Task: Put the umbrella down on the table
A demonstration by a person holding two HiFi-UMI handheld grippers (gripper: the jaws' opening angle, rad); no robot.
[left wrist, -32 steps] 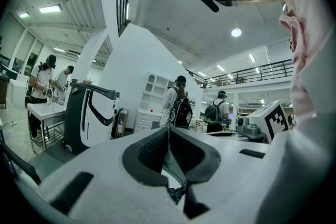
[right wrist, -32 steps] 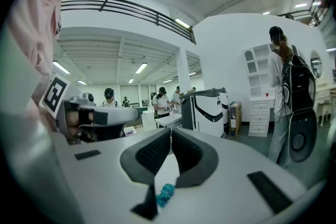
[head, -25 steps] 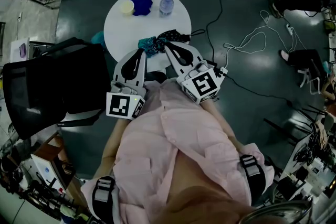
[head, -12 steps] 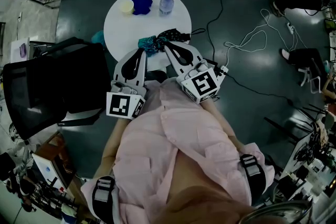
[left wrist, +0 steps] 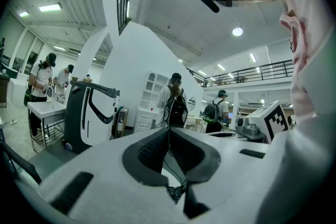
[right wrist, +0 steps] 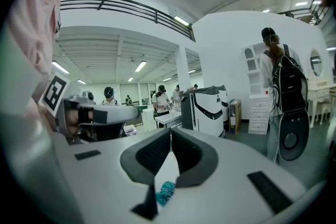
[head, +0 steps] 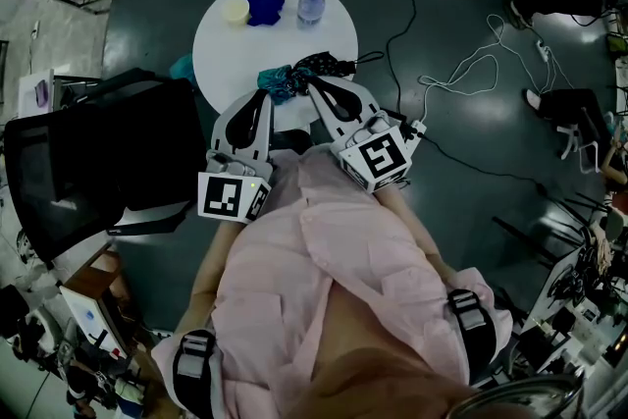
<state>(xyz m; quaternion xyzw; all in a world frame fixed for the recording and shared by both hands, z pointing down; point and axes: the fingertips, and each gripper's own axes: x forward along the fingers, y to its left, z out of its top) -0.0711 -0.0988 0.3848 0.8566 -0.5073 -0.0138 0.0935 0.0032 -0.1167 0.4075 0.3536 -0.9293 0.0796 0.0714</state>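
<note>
Umbrella (head: 299,74) is folded and lies on the tabletop (head: 245,44), at the rim's 6 o'clock, the side nearest the person. In the head view its long axis runs roughly 8 to 2 o'clock, with the teal end at 8 and the dark patterned end at 2.

Left gripper (head: 263,97) comes in from 7 o'clock, tip just beside the teal end. Right gripper (head: 316,86) comes in from 5 o'clock, tip just beside the middle.

Both sets of jaws are clenched tip to tip with nothing pinched. Each gripper view shows fabric only through the gap under the tips, so the umbrella sits just below and ahead of them, not in them. Can't tell if either tip touches it. Right looks marginally nearer the bulk of it.

My read: the umbrella is already down. What's left is backing both grippers toward 6 o'clock without snagging fabric off the rim.
</note>
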